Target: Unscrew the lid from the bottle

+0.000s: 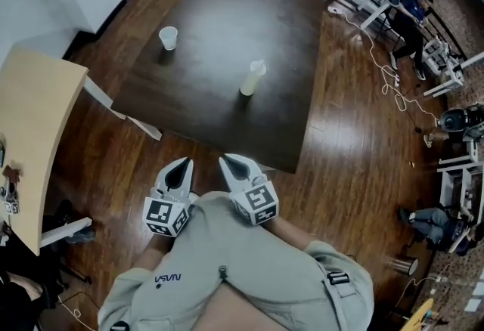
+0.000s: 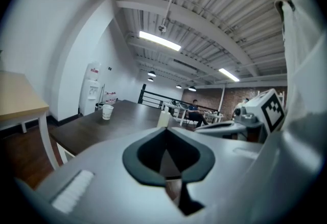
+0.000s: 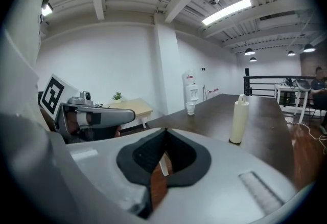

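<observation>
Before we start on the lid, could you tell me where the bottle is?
In the head view, the bottle stands upright near the middle of the dark table, to the right of the white cup.

Only one word could be read: the lettering "NASA" [image 1: 168, 277], dark on the near left of the person's grey sweatshirt [image 1: 249, 261], upside down in the head view. The cube [image 1: 166, 217] on the left gripper [image 1: 181, 165] and the cube [image 1: 261, 203] on the right gripper [image 1: 229, 162] each bore black-and-white square markers.
</observation>
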Available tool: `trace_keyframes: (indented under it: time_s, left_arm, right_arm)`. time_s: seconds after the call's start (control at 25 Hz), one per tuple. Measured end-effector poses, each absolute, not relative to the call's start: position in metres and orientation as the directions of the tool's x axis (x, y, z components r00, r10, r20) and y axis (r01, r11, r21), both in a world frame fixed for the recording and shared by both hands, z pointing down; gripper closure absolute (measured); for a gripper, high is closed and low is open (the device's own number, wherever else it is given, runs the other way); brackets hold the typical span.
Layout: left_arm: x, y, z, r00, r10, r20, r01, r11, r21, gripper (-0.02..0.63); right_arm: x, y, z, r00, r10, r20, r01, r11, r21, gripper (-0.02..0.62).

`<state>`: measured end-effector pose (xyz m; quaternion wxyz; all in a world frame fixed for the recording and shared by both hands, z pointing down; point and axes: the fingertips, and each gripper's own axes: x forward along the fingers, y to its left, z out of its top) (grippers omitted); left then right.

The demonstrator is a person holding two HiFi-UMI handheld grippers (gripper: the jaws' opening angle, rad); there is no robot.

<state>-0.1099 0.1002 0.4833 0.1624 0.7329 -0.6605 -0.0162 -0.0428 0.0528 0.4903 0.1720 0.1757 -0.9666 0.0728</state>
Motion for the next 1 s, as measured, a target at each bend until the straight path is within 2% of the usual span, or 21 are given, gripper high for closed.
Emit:
trace_keyframes:
  time_s: [0.24, 0.72, 0.88, 1.0]
  left_arm:
    - [-0.126, 0.082, 0.488, 0.157, -0.965, 0.211, -0.956, -0.095, 0.278, 0.601]
    - [-0.159, 0.01, 0.48, 0.14, -0.953, 0.268, -0.98, -0.095, 0.175, 0.601]
    - [-0.154, -0.018, 0.48, 0.172, -0.945, 0.278, -0.979, -0.134, 0.152, 0.601]
    - [-0.149, -0.036, 0.48, 0.193, -0.939, 0.284, -0.977, -0.158, 0.14, 0.601]
  right_arm:
    - [-0.06, 0.037, 0.489, -0.866, -0.337, 0.369, -0.393, 0.916, -0.086, 0.597]
    - [-0.076, -0.059, 0.501, -0.841, -0.434, 0.323, -0.493, 0.861, -0.125, 0.595]
    - [-0.066, -0.089, 0.51, -0.814, -0.48, 0.327, -0.54, 0.833, -0.122, 0.556]
    - [-0.06, -0.111, 0.52, -0.794, -0.503, 0.342, -0.559, 0.825, -0.084, 0.481]
